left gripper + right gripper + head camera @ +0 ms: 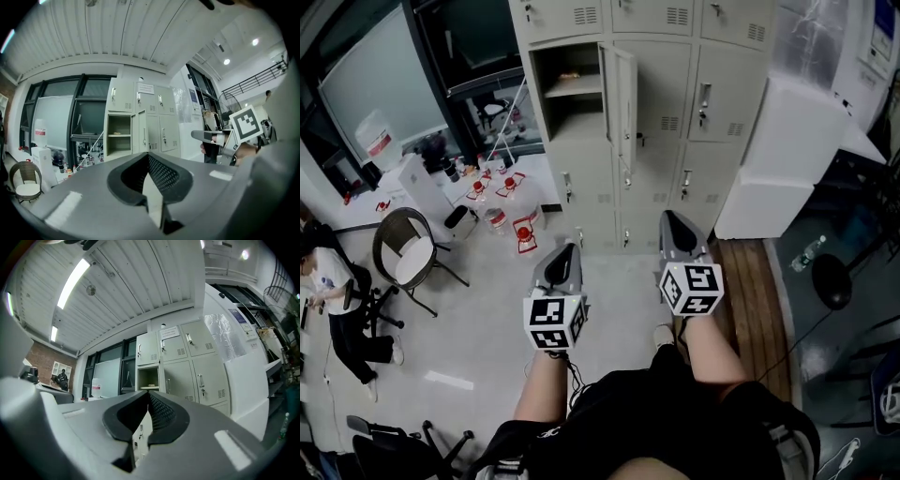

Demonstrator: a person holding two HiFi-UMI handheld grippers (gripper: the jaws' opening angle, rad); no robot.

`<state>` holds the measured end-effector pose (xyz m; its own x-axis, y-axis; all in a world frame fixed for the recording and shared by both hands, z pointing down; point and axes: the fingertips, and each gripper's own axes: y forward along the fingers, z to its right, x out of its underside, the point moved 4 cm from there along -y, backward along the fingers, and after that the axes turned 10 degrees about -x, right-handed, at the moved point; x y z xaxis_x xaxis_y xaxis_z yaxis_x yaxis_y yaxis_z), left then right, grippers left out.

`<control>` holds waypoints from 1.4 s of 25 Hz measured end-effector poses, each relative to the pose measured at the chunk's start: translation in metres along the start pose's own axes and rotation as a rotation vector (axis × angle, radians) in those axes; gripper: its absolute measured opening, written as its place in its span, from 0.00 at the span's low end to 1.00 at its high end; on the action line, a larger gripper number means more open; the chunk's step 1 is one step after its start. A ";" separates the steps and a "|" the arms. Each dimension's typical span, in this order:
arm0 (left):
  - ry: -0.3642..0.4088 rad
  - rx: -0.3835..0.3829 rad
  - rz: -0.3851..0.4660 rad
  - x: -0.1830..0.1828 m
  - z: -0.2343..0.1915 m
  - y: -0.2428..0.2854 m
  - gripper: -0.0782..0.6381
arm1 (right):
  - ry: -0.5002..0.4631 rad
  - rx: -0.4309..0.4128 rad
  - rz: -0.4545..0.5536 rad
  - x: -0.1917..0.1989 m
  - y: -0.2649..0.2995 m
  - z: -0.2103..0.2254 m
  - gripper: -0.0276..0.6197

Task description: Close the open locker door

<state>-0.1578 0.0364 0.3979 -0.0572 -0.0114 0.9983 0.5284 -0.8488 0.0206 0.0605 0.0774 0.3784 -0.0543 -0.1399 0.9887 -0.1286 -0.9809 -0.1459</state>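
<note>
A bank of pale grey lockers [656, 103] stands ahead of me. One upper compartment [567, 89] is open, with a shelf inside; its door [623, 103] swings out toward me, seen edge-on. Both grippers hover well short of the lockers, over the floor. My left gripper [567, 248] is shut with nothing in it, and my right gripper [669, 217] is shut and empty too. In the left gripper view the open compartment [118, 136] and its door [142, 135] show above the closed jaws [147, 155]. The right gripper view shows the compartment [148, 379] above its closed jaws [149, 394].
A round-backed chair [411, 248] and a seated person [333, 295] are at the left. Red-and-white items [511, 202] litter the floor by the lockers' left foot. A tall white box [787, 155], wooden planks [759, 291], a bottle [807, 253] and a black stool [832, 281] are at the right.
</note>
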 end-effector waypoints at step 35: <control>-0.003 -0.217 -0.055 -0.029 0.034 0.280 0.11 | 0.050 -0.441 -0.024 -0.006 0.234 0.186 0.09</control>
<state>0.0208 -0.1825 0.3761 -0.0781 0.0396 0.9962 0.3296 -0.9420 0.0633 0.2146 -0.1764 0.3446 -0.0928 -0.1008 0.9906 -0.5401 -0.8307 -0.1351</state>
